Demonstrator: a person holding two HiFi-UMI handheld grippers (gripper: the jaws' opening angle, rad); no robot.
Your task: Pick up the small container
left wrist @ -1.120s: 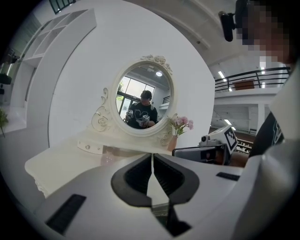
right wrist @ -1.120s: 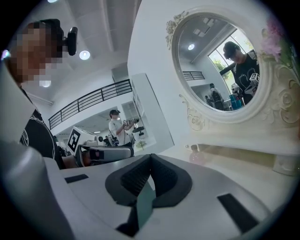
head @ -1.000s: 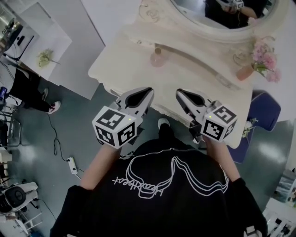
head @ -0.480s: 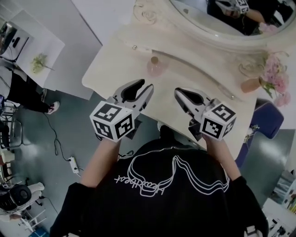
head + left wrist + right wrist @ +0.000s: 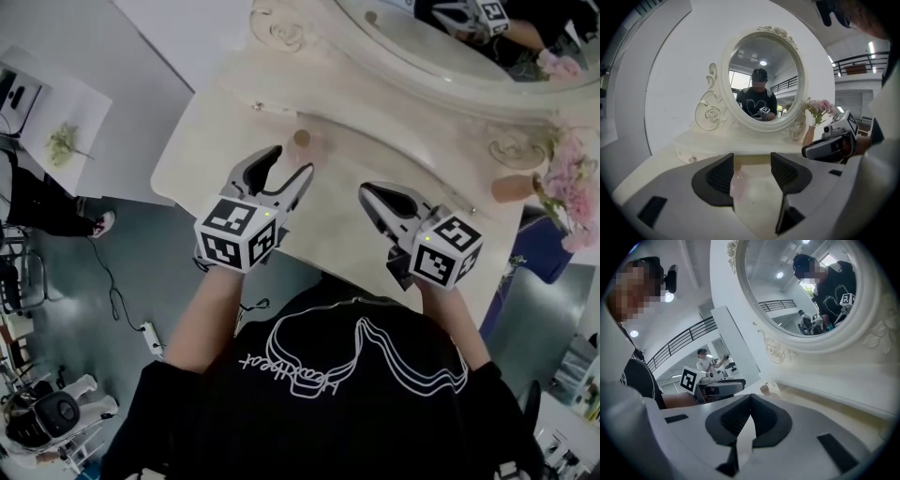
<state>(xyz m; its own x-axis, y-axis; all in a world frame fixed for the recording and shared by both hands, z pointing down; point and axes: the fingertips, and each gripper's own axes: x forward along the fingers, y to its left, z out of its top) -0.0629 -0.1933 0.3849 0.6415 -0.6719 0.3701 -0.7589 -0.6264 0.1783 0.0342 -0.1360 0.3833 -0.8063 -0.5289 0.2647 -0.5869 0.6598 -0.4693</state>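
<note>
The small container [image 5: 302, 142] is a pale pink jar with a cork-coloured lid, standing on the cream dressing table [image 5: 206, 141] near its raised back shelf. My left gripper [image 5: 292, 162] is just short of it, jaws opening wide. In the left gripper view the jar [image 5: 739, 185] shows low between the pads, close to the left pad [image 5: 723, 174], and neither pad presses on it. My right gripper [image 5: 368, 192] hovers over the table's front to the right, jaws shut on nothing. The right gripper view shows the jar [image 5: 765, 389] ahead, beside the left gripper [image 5: 719, 387].
An oval mirror [image 5: 441, 56] in a carved frame rises behind the table. A vase [image 5: 511, 188] of pink flowers [image 5: 567, 183] stands at the table's right end. A blue seat [image 5: 534, 248] is beyond that end. A power strip [image 5: 148, 335] and cable lie on the floor at left.
The left gripper has moved forward to the jar and its jaws have gone from shut to wide. The right gripper stayed shut, roughly where it was.
</note>
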